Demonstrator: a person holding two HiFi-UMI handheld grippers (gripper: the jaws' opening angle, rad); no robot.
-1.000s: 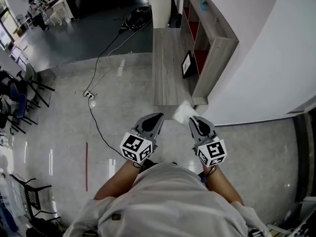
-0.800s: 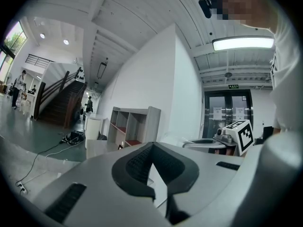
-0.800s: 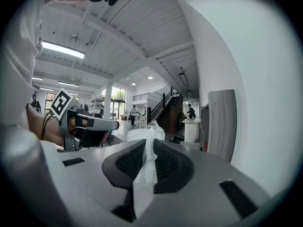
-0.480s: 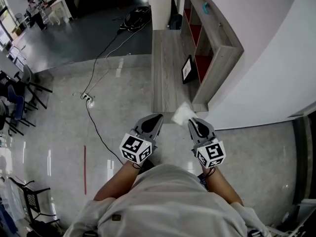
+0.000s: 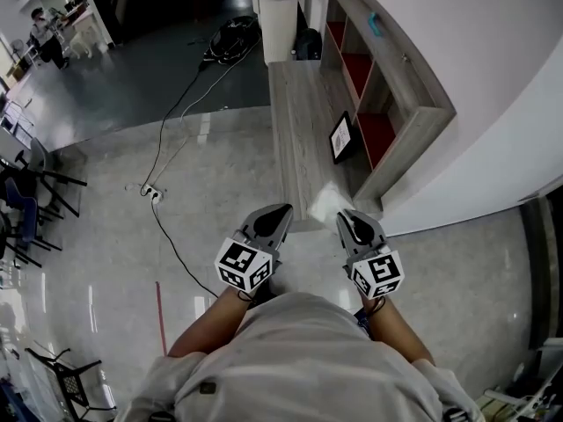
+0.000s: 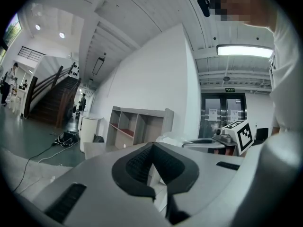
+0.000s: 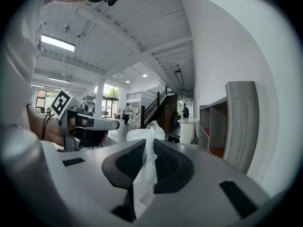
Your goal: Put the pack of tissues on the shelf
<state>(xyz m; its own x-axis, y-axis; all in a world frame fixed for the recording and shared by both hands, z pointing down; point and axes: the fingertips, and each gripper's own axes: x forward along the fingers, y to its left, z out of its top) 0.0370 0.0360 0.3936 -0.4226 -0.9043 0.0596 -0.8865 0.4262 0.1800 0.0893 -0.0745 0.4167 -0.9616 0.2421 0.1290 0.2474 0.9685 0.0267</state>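
Observation:
The pack of tissues (image 5: 326,198) is a white plastic-wrapped bundle. My right gripper (image 5: 346,216) is shut on the edge of its wrapper. In the right gripper view the thin wrapper (image 7: 146,167) runs between the dark pads, and the bulk of the pack (image 7: 141,133) sticks out beyond the tips. My left gripper (image 5: 282,209) stands beside it, shut with nothing in it, and its tips (image 6: 152,145) meet. The grey wooden shelf (image 5: 400,77) with red-backed compartments stands ahead against the white wall. In the right gripper view the shelf (image 7: 239,122) is close on the right.
A low grey bench (image 5: 295,104) runs along the shelf front, with a dark tablet (image 5: 339,137) leaning on it. A teal object (image 5: 375,23) lies on the shelf top. A white bin (image 5: 278,11) stands at the bench's far end. A cable (image 5: 171,121) and a power strip (image 5: 151,192) lie on the floor to the left.
The shelf and bench have drawn nearer and shifted right in the head view. Both grippers keep their pose, and the right one still holds the pack.

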